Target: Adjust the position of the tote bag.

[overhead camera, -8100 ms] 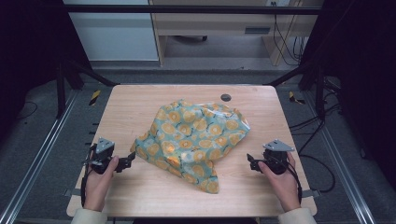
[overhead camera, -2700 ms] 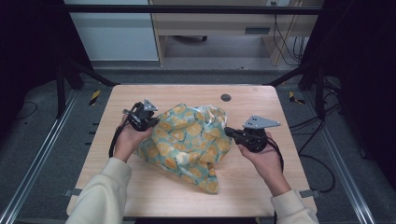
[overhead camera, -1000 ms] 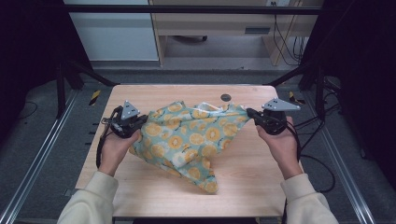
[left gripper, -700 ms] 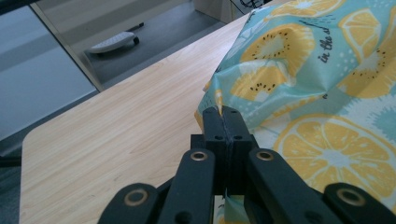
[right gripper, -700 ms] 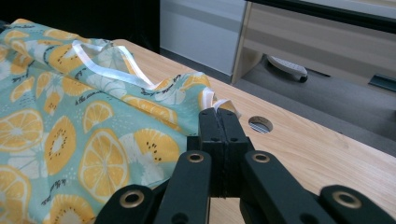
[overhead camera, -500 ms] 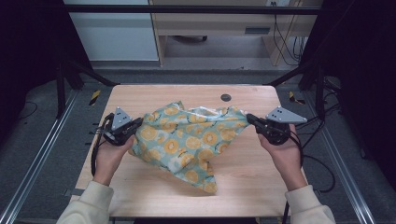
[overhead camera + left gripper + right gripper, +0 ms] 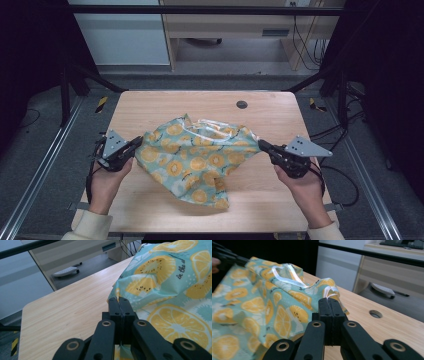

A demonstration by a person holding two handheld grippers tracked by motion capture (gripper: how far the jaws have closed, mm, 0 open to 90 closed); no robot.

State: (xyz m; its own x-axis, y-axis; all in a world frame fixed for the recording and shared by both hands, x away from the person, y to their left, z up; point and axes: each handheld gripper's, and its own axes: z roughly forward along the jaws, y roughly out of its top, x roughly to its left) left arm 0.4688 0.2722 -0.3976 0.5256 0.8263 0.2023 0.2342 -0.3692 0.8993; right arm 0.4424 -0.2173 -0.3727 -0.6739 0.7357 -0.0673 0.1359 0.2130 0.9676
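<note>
A teal fabric bag printed with orange citrus slices [image 7: 196, 159] hangs stretched above the middle of the pale wooden worktop [image 7: 165, 105], its lower tail drooping toward 6 o'clock and touching the wood. At 9 o'clock the left gripper [image 7: 135, 143] has its black fingers [image 7: 119, 305] pressed together on the bag's left edge, and at 3 o'clock the right gripper [image 7: 262, 145] has its fingers [image 7: 329, 305] clamped on the right edge beside the clear plastic handle strip [image 7: 290, 275]. A small round hole [image 7: 242, 104] sits in the worktop at 12 o'clock, well apart from the bag.
</note>
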